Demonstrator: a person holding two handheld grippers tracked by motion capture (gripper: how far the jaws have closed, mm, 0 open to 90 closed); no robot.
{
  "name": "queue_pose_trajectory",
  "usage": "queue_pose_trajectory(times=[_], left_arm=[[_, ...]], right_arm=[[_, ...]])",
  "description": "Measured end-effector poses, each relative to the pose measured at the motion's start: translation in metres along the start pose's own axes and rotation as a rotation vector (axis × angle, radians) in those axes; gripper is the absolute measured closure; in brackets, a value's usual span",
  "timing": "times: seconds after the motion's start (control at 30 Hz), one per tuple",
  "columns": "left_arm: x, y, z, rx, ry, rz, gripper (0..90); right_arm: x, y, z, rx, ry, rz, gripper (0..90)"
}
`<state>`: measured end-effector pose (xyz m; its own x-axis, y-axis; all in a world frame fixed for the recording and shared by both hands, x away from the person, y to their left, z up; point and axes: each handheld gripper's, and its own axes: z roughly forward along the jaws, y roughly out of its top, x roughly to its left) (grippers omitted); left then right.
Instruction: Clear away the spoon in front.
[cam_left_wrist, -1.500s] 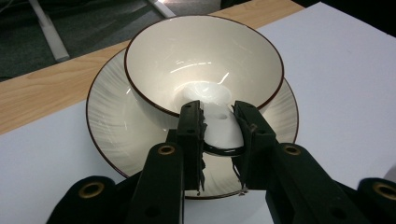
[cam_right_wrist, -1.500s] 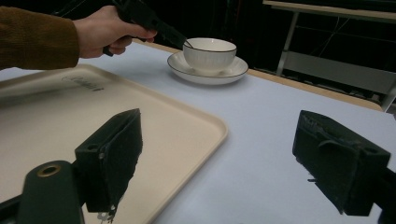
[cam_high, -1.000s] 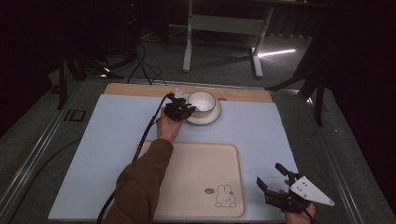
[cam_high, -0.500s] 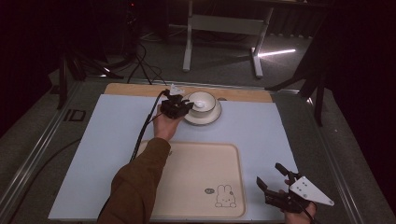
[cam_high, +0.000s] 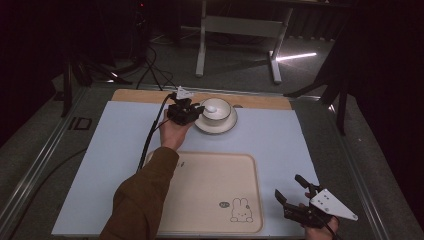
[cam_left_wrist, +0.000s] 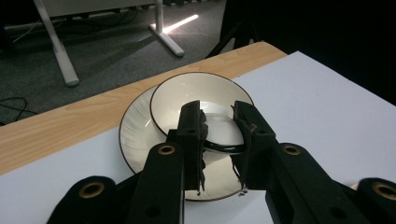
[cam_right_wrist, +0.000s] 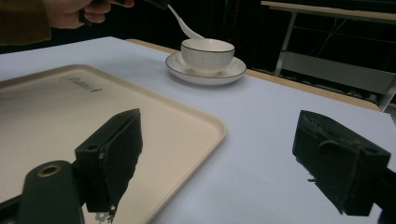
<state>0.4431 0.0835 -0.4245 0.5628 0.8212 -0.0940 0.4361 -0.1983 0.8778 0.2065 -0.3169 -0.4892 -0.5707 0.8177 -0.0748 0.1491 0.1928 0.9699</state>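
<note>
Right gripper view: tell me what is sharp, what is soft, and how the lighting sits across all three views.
Right gripper view: cup crisp, near jaws soft, backdrop black. Left gripper view: spoon bowl shows glare between the jaws. High view: blue mat evenly lit, room dark, a bright streak on the floor.

Dim room with black edges on every side. A bright strip of light lies on the floor at upper right of the high view. The pale mat is evenly lit, with soft shadows. Jaws at the bottom of both gripper views look slightly blurred.
</note>
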Motion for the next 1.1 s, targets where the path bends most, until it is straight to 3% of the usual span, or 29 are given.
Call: queue_pose_trajectory(times=[0.37,0.67,1.1], left_arm=[[-0.004,0.006,-0.022,-0.012,0.021,0.016,73.9],[-0.004,0.008,-0.042,-0.041,0.037,0.004,73.9],[0.008,-0.003,-0.068,-0.062,0.089,-0.004,73.8]], right_arm=[[0.0,0.0,0.0,0.001,-0.001,-0.003,15.5],[0.001,0.0,0.0,0.005,0.0,-0.005,15.6],[0.001,0.0,0.0,0.007,-0.003,-0.006,15.5]])
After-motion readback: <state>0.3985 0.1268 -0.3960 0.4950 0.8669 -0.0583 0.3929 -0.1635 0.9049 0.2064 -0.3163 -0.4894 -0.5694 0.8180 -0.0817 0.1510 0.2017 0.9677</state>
